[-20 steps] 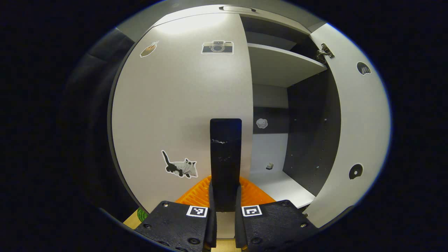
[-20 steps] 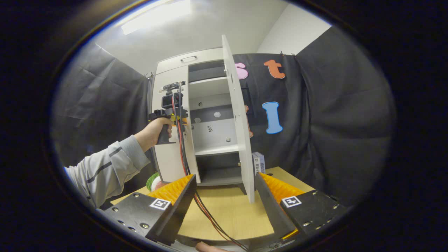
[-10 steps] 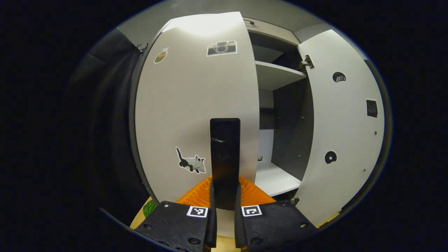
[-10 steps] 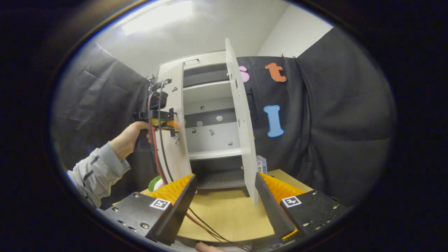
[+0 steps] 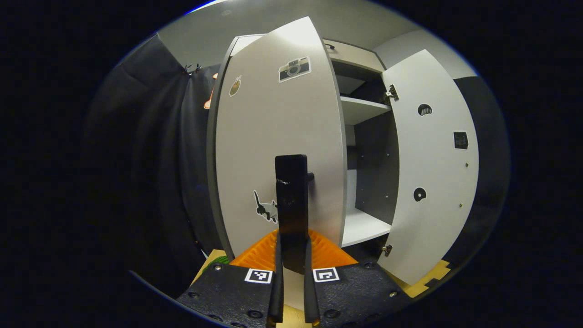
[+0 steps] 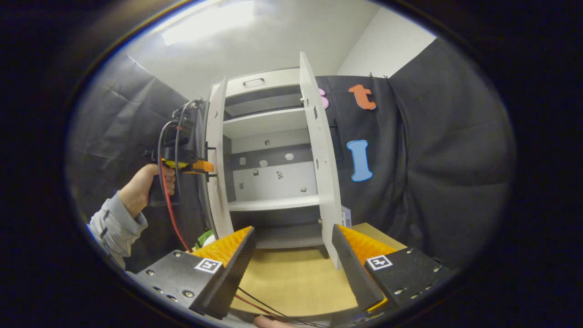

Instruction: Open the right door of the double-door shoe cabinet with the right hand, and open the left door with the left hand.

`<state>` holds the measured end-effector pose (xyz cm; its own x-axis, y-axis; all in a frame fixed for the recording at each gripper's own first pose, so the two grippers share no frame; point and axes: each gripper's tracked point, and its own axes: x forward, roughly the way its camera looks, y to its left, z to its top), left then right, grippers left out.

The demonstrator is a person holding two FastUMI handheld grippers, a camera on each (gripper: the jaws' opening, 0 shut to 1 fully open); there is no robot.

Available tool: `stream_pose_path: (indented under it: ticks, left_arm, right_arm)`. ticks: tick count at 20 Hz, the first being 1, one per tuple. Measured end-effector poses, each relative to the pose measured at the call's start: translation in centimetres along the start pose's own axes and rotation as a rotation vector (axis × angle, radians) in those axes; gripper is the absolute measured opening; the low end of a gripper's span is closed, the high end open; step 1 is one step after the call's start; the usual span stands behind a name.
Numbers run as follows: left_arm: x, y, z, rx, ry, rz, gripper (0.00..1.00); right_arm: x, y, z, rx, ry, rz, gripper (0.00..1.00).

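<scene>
Left claw (image 5: 291,255): my jaws clamp the dark upright handle (image 5: 291,200), frame centre, on the white sticker-covered left door (image 5: 255,150).
Right claw (image 6: 291,264): my jaws gape wide, empty, low before the white right door (image 6: 321,155).

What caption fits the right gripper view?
Open right gripper faces the cabinet; left gripper holds the left door's handle.

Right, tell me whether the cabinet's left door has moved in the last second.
Yes. The white left door has swung outward, away from the fixed white upper shelf, pulled by the left claw.

Handle (image 5: 291,209) hides part of the cat sticker (image 5: 266,208) — label on the small box (image 6: 346,217) unreadable.
</scene>
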<state>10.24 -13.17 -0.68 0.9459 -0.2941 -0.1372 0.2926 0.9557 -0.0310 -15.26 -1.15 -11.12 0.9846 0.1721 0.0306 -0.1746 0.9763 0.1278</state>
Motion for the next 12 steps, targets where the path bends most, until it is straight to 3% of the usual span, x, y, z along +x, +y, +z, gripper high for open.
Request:
stream_pose_path:
  ticks: [4, 12]
  left_arm:
    - [-2.4, 2.9, 0.4, 0.003, -0.008, 0.026, 0.18]
    - [-5.3, 9.1, 0.0, 0.032, -0.015, 0.093, 0.10]
  right_arm:
    - [0.4, 0.6, -0.3, 0.003, 0.006, 0.006, 0.99]
    - [1.1, 2.5, -0.7, 0.007, 0.012, 0.024, 0.99]
